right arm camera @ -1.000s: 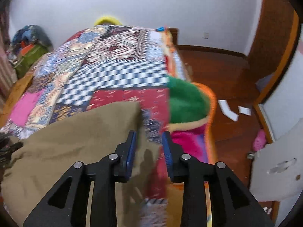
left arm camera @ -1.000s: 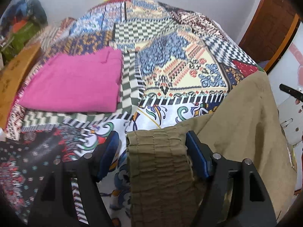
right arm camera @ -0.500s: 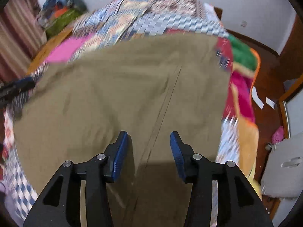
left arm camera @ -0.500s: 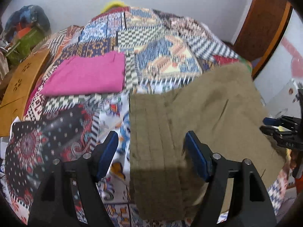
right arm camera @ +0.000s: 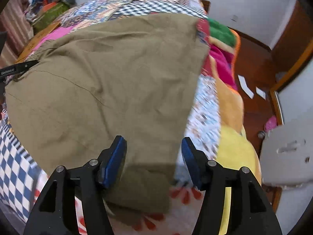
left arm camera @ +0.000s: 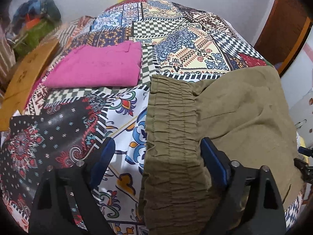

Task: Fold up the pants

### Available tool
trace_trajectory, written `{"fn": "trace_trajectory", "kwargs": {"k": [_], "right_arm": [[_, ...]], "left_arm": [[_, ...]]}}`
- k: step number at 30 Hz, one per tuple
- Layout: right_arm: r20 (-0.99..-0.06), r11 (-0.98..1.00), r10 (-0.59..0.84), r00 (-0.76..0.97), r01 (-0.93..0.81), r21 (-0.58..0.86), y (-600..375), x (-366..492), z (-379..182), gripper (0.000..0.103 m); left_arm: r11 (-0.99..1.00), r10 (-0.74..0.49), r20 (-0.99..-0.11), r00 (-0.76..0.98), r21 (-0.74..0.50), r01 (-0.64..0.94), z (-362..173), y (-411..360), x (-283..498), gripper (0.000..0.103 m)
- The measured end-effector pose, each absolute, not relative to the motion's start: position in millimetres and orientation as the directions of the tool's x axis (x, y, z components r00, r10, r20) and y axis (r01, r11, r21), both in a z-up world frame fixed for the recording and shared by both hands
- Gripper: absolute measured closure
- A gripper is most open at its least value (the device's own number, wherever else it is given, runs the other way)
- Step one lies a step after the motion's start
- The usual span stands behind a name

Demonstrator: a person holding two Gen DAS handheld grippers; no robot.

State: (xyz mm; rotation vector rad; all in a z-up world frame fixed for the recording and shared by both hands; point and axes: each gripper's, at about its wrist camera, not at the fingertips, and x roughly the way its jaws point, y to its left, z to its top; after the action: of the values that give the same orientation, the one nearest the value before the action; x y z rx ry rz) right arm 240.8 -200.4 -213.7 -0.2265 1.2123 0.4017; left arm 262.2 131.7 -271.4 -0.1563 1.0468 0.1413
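Letting go after a fold: left gripper (left arm camera: 156,160) opening around olive pants (left arm camera: 225,117) waistband, lower centre; right gripper (right arm camera: 153,156) opening astride hem edge. Next, regrasp for another fold.

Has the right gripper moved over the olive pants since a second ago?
Yes. The right gripper, jaws opening, has swung from the bed's edge inward over the olive pants, away from the wooden floor.

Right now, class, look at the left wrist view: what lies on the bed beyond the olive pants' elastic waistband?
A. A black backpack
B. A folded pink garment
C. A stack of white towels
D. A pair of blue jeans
B: a folded pink garment lies flat on the patchwork bedspread, up and to the left of the olive pants and their gathered waistband.
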Motion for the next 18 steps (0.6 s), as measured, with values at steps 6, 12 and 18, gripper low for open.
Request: {"fn": "trace_trajectory", "kwargs": {"k": [6,12,18], "right_arm": [[-0.942,0.928,0.155,0.297,-0.372,0.035,-213.0,239.6,-204.1,0.047],[-0.918,0.918,0.133,0.374,-0.395,-0.028,-208.3,230.0,-178.8,0.047],[-0.866,0.913,0.225,0.447,-0.407,0.027,-196.1,227.3,-144.5,0.045]], "left_arm": [[0.974,0.052,-0.854,0.518,-0.072,-0.217,-248.1,135.2,242.8,0.015],[0.98,0.098,-0.819,0.566,-0.021,-0.2,-210.0,137.7,206.4,0.014],[0.969,0.01,-0.819,0.573,-0.133,-0.207,-198.6,136.7,175.7,0.002]]}}
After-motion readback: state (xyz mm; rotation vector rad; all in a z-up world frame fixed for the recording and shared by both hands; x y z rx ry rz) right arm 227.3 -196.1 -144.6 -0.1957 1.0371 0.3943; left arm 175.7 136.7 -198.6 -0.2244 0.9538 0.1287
